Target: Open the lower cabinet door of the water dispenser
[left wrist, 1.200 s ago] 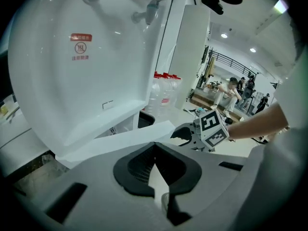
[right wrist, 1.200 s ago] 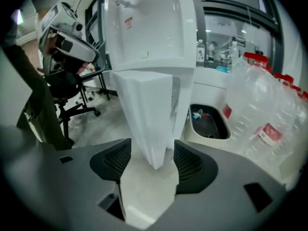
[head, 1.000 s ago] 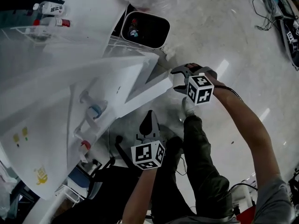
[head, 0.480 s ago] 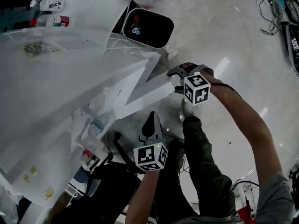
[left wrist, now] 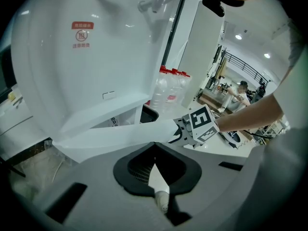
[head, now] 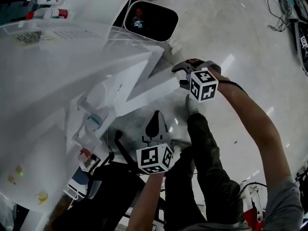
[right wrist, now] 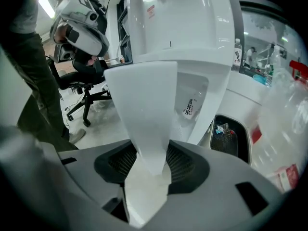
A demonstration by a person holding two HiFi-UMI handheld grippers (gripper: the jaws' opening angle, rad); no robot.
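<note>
The white water dispenser (head: pixel 72 81) stands at the left, and its lower cabinet door (head: pixel 149 93) is swung out from the body. My right gripper (head: pixel 180 78) is at the door's free edge. In the right gripper view the door (right wrist: pixel 144 109) runs down between the black pads (right wrist: pixel 180 165). The jaws of my right gripper (right wrist: pixel 149 170) are closing on that edge and the pads touch it. My left gripper (head: pixel 155 121) hovers below the door with its jaws together and nothing in them. From the left gripper (left wrist: pixel 155 170) view I see the door (left wrist: pixel 120 138) and the right gripper's marker cube (left wrist: pixel 202 124).
A dark waste bin (head: pixel 151 20) sits on the floor beyond the dispenser. Water bottles (left wrist: pixel 168 88) stand behind the door. A black office chair (head: pixel 110 177) is close by my left arm, and my leg (head: pixel 207 148) is under the right arm. Blue (head: pixel 94 121) and red (head: pixel 85 153) taps stick out above.
The right gripper's jaws have narrowed onto the door's edge. The left gripper has barely moved. The head view has shifted slightly.
</note>
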